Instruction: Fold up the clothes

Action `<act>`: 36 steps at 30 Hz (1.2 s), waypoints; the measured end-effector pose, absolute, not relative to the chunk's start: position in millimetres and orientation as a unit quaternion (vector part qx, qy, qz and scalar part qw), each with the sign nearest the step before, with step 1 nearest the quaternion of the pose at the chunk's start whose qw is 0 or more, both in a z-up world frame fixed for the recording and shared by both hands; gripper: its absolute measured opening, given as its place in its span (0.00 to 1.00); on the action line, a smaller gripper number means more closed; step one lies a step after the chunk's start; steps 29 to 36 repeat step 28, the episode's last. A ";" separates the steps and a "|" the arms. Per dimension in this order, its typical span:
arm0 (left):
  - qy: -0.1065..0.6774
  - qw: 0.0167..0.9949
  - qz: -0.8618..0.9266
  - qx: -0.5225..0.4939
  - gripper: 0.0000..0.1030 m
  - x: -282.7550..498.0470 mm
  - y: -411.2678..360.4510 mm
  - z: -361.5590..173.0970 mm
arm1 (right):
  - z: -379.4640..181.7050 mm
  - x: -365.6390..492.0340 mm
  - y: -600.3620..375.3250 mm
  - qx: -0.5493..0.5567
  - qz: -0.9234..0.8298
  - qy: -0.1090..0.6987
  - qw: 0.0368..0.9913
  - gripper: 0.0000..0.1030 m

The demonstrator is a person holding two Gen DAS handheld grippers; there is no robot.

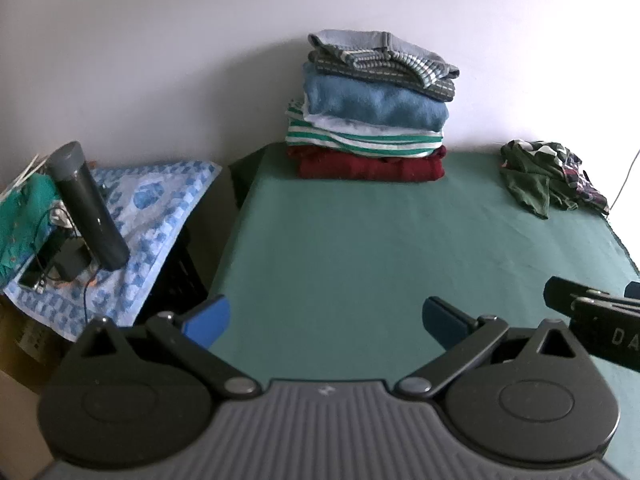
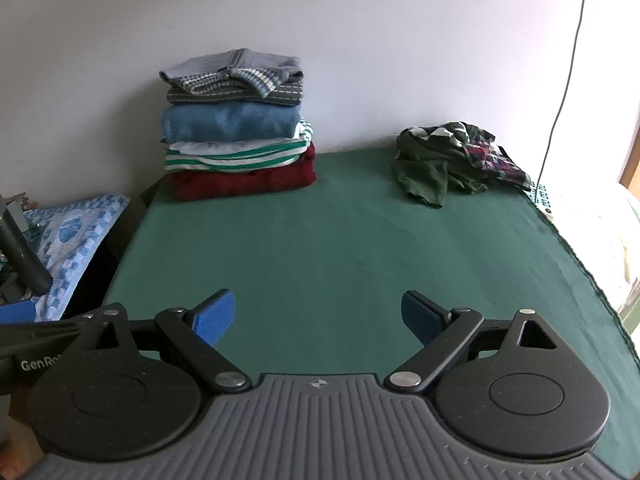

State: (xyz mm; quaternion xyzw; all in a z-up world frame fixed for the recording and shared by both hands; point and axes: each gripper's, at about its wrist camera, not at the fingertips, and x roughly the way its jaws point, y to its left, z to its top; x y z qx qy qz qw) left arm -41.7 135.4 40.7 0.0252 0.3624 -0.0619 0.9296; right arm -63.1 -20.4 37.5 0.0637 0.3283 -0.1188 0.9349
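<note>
A stack of folded clothes (image 1: 370,108) stands at the back of the green-covered table (image 1: 360,248), against the wall; it also shows in the right wrist view (image 2: 236,128). A crumpled heap of unfolded clothes (image 1: 548,178), dark green with a plaid piece, lies at the back right (image 2: 456,160). My left gripper (image 1: 326,318) is open and empty over the table's near left part. My right gripper (image 2: 318,316) is open and empty over the near middle. Each gripper's body shows at the edge of the other's view.
A blue-and-white patterned cloth (image 1: 132,220) covers a low stand left of the table, with a dark grey bottle (image 1: 86,208), cables and a green cloth (image 1: 20,216) on it. A black cable (image 2: 560,100) hangs down the wall at right. The table's right edge (image 2: 592,276) borders pale bedding.
</note>
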 end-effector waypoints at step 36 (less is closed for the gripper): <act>0.364 0.929 -0.055 0.040 0.99 -34.3 126.6 35.8 | 32.5 -52.8 -25.3 0.071 -0.118 0.335 0.932 0.90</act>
